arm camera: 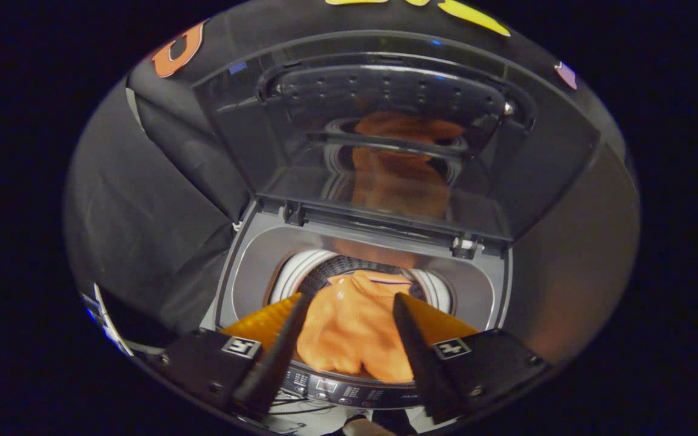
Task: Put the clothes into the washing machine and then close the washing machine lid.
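Black cloth wall on the left, creased, hanging beside the washer (246, 284). Washer is a top-loader w/ grey rim around a round drum (300, 272); white ring and dark perforated band show at the drum's far side. Lid (537, 157) stands open, hinged at the back, tilted up over the tub; its dark glossy underside shows an orange reflection. Shirt (349, 327), orange, lies inside the drum, bunched, collar w/ a thin dark stripe toward the far side. Control panel (337, 387) w/ buttons runs along the washer's near edge, below the shirt. Tool (352, 303) hovers above the drum mouth, fingers apart, nothing between them touching – shirt sits below and between the tips, not gripped. Left finger (282, 339) over drum's left part, right finger (415, 339) over its right part. Each finger base carries a small square marker. Right of the washer: plain grey wall
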Tool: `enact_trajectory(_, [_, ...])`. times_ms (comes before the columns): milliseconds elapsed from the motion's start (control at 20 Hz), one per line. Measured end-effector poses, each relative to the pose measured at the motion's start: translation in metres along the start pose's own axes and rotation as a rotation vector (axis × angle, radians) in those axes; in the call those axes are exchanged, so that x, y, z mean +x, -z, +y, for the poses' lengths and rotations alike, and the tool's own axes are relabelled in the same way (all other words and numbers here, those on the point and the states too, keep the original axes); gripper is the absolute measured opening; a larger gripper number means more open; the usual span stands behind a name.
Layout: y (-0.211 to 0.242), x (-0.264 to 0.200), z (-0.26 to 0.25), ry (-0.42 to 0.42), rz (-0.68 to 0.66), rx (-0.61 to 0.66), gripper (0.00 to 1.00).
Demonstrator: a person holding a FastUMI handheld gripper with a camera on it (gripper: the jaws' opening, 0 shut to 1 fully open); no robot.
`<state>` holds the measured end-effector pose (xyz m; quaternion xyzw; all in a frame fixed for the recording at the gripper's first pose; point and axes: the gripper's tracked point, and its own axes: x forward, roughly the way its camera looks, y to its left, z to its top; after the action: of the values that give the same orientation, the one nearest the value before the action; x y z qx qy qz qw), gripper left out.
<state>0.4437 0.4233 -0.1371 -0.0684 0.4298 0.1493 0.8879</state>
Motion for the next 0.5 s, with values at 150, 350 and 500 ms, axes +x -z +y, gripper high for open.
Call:
enact_trajectory(150, [0.002,-0.007,-0.002,0.010,-0.007,0.013,0.96])
enact_trajectory(350, [0.003,-0.012,-0.004,0.016,-0.023,0.017,0.95])
enact_trajectory(500, [-0.001,-0.021,-0.004,0.018,-0.050,0.006,0.95])
